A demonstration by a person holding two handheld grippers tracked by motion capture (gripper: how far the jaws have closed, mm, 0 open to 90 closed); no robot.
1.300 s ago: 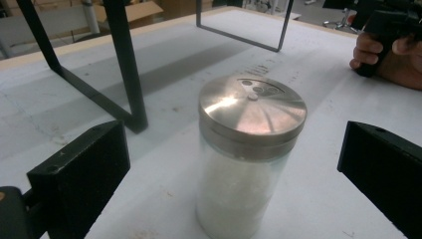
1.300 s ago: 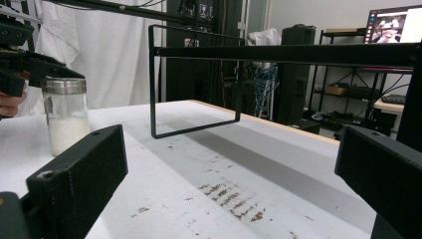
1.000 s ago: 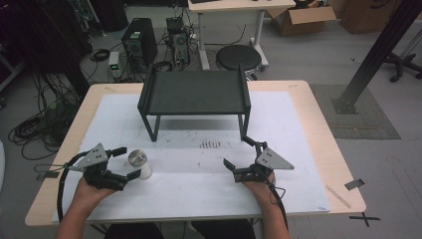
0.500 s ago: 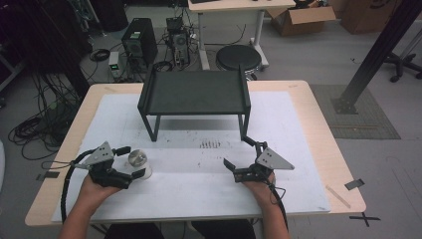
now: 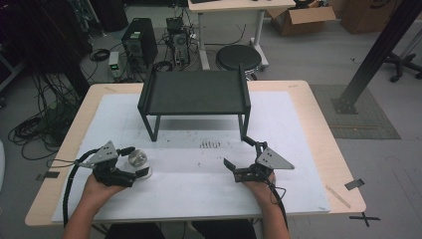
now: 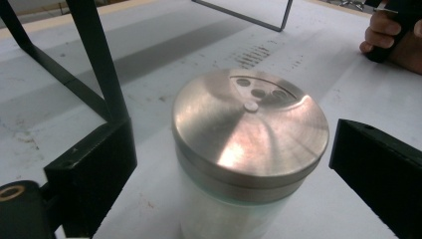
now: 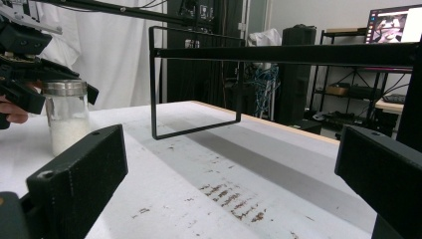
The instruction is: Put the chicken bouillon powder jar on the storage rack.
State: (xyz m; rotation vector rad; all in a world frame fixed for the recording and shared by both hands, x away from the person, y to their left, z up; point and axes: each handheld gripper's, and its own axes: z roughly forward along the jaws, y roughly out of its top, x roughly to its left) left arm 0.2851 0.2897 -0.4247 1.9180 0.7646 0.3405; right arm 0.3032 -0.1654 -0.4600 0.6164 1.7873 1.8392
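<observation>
Down near the front left corner of the table [image 5: 308,99], a glass shaker jar [image 5: 138,162] with a brushed-metal lid [image 6: 250,129] stands upright on the white sheet [image 5: 199,169] that covers the tabletop. White grains fill the lower part of the jar, as the right gripper view shows. The left gripper [image 5: 130,163] straddles it, one black jaw on each side at lid height. Its jaws have just been closing, yet in the left gripper view a narrow gap remains on both sides, so the pads do not press the jar. Three small holes sit in a wedge-shaped recess of the lid, with a rivet at its centre.

Toward the front right of the table, well apart from the jar, the right gripper [image 5: 240,157] rests low over the sheet with its jaws spread wide and nothing between them. A black metal shelf rack [image 5: 194,92] stands at the middle of the back edge, with dark smudges [image 5: 210,145] on the sheet just in front of it.
</observation>
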